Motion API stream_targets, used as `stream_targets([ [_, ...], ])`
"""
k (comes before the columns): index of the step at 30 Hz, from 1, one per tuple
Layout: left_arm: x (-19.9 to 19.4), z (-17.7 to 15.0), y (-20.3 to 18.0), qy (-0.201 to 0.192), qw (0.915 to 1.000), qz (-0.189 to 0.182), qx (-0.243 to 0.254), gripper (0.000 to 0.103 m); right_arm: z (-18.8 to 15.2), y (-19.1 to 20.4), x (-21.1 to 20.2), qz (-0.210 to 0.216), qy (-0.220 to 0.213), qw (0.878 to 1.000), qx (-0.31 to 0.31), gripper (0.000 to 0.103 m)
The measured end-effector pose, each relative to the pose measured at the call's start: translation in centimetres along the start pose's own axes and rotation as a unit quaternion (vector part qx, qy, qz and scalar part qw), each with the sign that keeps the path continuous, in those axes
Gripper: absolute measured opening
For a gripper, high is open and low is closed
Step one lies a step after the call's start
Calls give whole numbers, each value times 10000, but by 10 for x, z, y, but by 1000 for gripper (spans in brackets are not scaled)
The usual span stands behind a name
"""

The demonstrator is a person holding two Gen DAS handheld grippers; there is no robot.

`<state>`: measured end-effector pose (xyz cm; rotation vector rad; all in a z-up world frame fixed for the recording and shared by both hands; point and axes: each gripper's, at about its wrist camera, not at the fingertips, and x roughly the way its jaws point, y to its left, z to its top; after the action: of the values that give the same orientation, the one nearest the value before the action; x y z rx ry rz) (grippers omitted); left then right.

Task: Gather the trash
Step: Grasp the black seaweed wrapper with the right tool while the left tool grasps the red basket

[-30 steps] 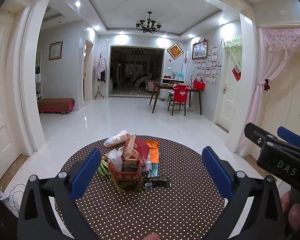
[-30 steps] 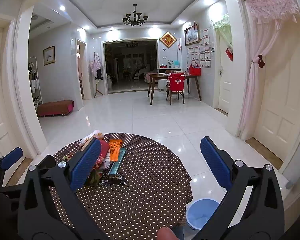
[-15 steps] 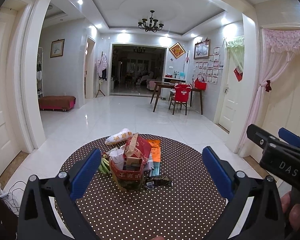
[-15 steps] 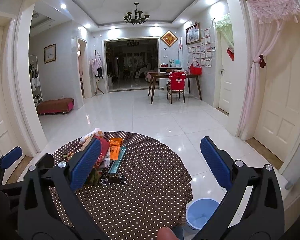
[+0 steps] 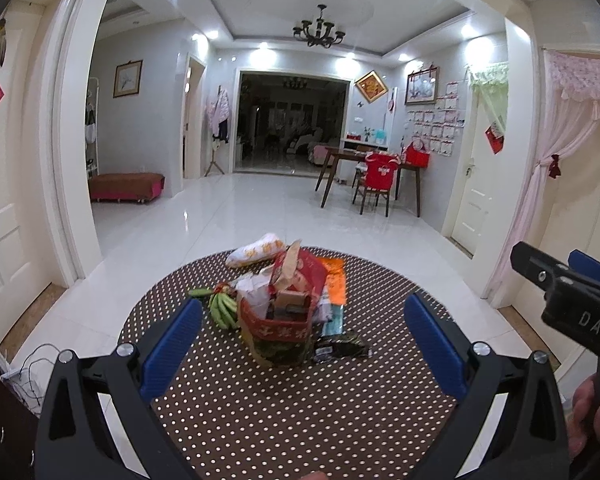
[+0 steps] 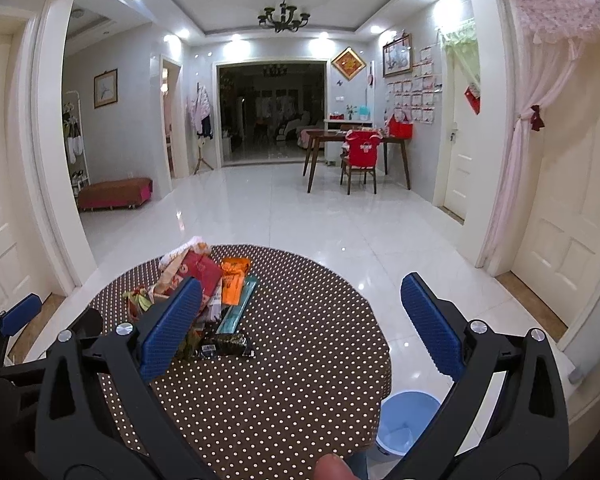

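Both grippers hover over the round dotted surface (image 5: pixel 300 420), empty. Left gripper (image 5: pixel 300 344) jaws released, wide apart; right gripper (image 6: pixel 300 344) same. Trash pile (image 5: pixel 284 308) sits mid-surface, ahead of the left gripper. Blue bin (image 6: pixel 406 420) on the floor, just beside the surface's right edge.

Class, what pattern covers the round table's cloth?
The tablecloth is dark brown with small white polka dots; the left wrist view shows it best.

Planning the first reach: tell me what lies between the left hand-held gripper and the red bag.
Only bare polka-dot tablecloth separates the left hand-held gripper from the red bag; the left wrist view shows it.
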<state>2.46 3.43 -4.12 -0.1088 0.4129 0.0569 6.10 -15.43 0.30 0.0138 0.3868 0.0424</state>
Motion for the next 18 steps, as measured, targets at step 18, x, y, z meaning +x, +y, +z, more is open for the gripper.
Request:
stream_targets([
  [18,132,-44,16,1119,9930,376,24,99,-73,-11,150,133,1774,9841,-18,98],
])
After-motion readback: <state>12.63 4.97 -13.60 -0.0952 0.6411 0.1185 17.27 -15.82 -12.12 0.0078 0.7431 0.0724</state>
